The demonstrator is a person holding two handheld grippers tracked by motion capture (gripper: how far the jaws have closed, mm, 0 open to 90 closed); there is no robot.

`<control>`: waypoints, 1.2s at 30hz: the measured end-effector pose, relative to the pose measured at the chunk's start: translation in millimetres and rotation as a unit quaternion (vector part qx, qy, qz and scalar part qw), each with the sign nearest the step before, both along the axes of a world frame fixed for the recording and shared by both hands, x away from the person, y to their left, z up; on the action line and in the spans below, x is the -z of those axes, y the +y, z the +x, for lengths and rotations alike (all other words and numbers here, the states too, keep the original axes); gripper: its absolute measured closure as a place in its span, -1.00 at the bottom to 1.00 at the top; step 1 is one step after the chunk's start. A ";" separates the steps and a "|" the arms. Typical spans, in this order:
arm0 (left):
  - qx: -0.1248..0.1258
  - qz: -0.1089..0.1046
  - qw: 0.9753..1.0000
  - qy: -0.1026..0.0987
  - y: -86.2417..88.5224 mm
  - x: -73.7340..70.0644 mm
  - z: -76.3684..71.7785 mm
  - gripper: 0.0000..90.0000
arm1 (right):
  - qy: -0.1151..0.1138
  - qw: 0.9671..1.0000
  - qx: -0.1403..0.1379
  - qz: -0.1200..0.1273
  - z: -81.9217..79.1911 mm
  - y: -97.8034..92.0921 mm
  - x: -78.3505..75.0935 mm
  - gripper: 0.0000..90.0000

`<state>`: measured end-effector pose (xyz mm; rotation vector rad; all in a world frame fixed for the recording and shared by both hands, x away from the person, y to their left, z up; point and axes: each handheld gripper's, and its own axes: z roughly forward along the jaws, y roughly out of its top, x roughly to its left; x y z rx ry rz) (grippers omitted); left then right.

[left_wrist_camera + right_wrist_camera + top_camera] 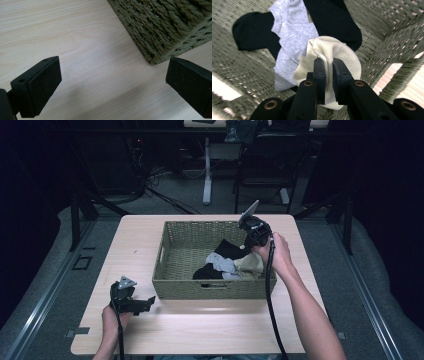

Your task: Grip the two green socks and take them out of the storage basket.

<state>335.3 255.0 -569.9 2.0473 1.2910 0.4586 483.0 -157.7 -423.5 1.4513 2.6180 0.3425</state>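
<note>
Cream fabric, it looks like a sock (342, 53), is pinched between the 2 jaws of the right gripper (329, 63). In the right gripper view the jaws are almost together, with only a thin fold of the cream sock between them, so this gripper has a firm hold of it. The sock is inside the woven basket (182, 252), at its right side, and it lies partly over a grey sock (290, 32). Under the grey one there are 2 black pieces of cloth (253, 31); I cannot tell if they are 1 sock or 2. In the high view the right gripper (246, 246) points down into the basket from above its right edge, and the person's right hand (277, 254) holds it.

The left gripper (112, 82) has its jaws wide apart and nothing is between them, only the bare wood of the table (62, 32). It is low over the table, just beside the near left corner of the basket (165, 27), and not touching it as far as I can see. In the high view the left gripper (149, 301) is in front of the basket, held by the left hand (114, 317) near the front edge of the table (210, 330).
</note>
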 end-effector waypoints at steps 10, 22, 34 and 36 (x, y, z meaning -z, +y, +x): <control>0.001 -0.004 1.000 0.003 -0.5 0.1 0.4 -0.99 | 0.003 1.000 -0.009 0.014 1.8 -1.0 -29.4 0.82; 0.002 -0.001 1.000 0.001 -2.6 0.4 1.5 -0.99 | 0.006 1.000 -0.020 0.011 2.8 2.8 -59.9 0.83; 0.007 -0.002 1.000 0.005 -1.6 0.7 2.5 -0.99 | 0.023 1.000 -0.021 0.003 9.8 0.5 -84.9 0.83; 0.004 -0.003 1.000 0.004 -0.9 1.0 2.0 -0.99 | 0.022 0.999 -0.023 0.002 10.5 0.1 -86.3 0.83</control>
